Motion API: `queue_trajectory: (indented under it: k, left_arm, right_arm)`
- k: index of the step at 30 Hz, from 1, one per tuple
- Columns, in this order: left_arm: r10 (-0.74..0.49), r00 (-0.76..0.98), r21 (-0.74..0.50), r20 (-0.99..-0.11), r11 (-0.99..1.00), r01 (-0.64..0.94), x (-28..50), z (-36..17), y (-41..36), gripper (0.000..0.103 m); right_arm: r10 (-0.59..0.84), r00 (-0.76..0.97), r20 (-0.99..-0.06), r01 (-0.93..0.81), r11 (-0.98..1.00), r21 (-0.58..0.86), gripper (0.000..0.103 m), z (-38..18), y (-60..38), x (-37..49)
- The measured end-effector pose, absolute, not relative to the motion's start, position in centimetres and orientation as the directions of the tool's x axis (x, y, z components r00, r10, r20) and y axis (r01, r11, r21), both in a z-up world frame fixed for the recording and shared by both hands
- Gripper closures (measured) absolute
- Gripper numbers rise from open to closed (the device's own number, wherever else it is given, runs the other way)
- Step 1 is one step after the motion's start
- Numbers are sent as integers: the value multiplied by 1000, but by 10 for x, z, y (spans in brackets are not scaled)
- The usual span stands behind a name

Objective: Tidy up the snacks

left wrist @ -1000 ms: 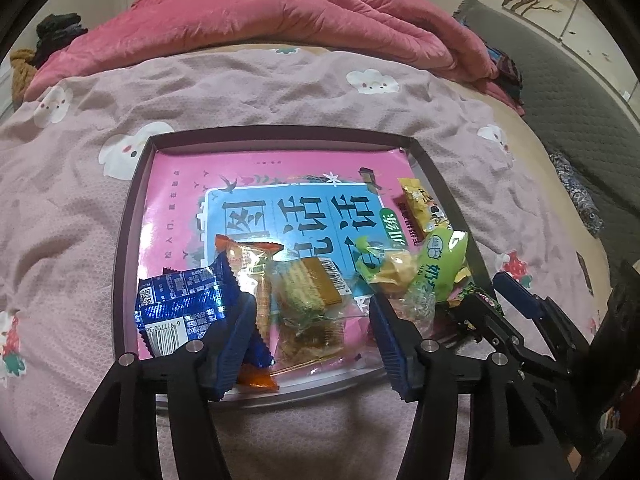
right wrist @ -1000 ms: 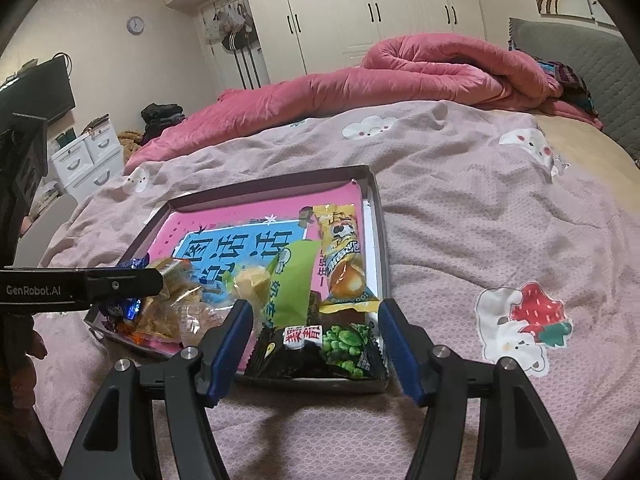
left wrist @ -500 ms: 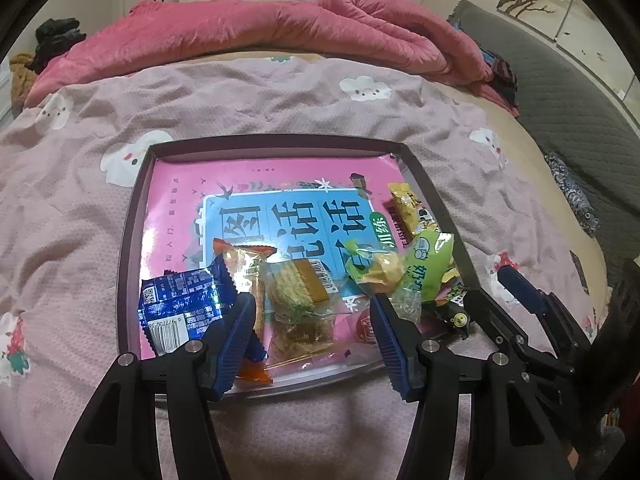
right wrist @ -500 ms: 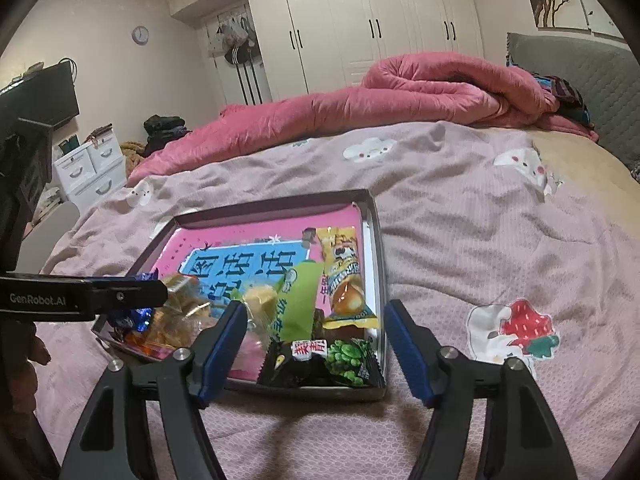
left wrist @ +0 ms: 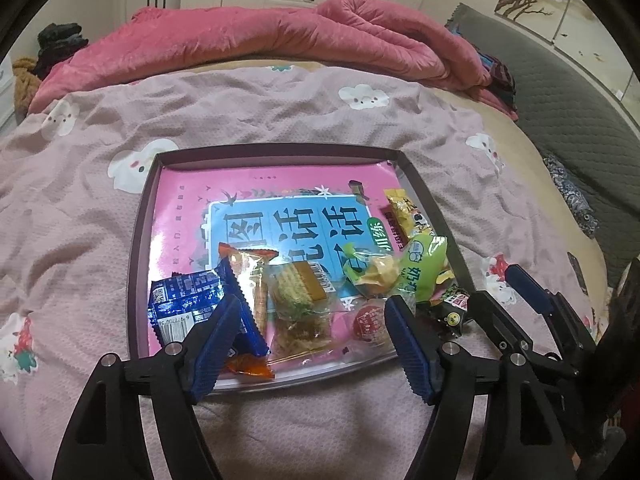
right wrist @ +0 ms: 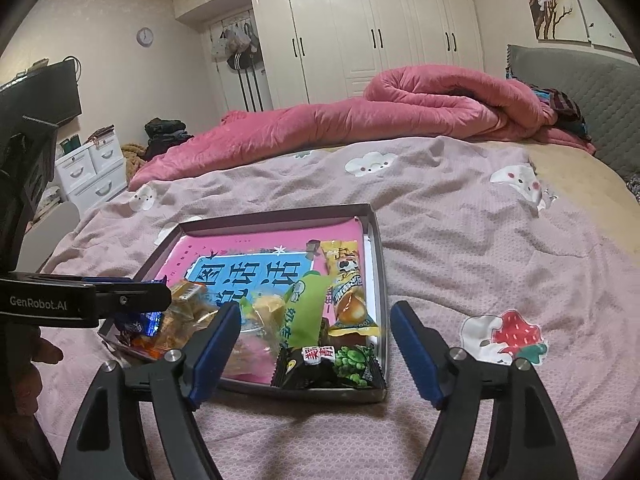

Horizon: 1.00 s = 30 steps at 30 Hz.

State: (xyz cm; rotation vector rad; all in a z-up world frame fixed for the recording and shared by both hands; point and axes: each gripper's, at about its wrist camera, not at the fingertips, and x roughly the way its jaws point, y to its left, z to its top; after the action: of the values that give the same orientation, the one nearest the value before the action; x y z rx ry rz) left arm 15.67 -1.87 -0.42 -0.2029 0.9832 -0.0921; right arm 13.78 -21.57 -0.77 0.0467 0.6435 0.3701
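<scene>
Your snacks all sit in the tray (left wrist: 138, 248) on the bed (left wrist: 280, 112), bunched along the tray's near edge, right in front of both of your tools.

Your left hand-held gripper (left wrist: 310, 344) hangs just over that near edge. Its jaws are opening and nothing is pinched between them. Looking through the gap, you see the clear cookie pack (left wrist: 300, 288) straight ahead. The orange stick pack (left wrist: 250, 280) lies just left of it, its long side running away from you. The blue pack (left wrist: 186, 304) sits by the left finger, touching the orange one.

Your right hand-held gripper (right wrist: 316, 348) hovers near the tray's right corner. Its jaws are opening too, and they hold nothing. The black pea pack (right wrist: 332, 368) lies right in front of it, lying crossways. Behind that are the green pack (right wrist: 306, 312) and the yellow pack (right wrist: 346, 280), both with their long sides pointing away from you.

So your right hand is nearer the black, green and yellow packs. Your left hand is nearer the blue, orange and cookie packs.

Count: one tray, two hand-held grippers. I can tell about eight or nine snack packs, but the clear wrappers in the middle pile up, so the count is not sure. One pink book cover (left wrist: 280, 200) lies under them.
</scene>
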Motion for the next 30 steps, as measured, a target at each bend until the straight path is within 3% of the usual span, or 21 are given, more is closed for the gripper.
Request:
queue_trajectory:
  k: [30]
  left_arm:
    - [-146, 524, -211, -839, 975, -65, 91, -16, -3, 23]
  right_arm:
    - [396, 687, -609, -383, 910, 159, 17, 12, -191, 85]
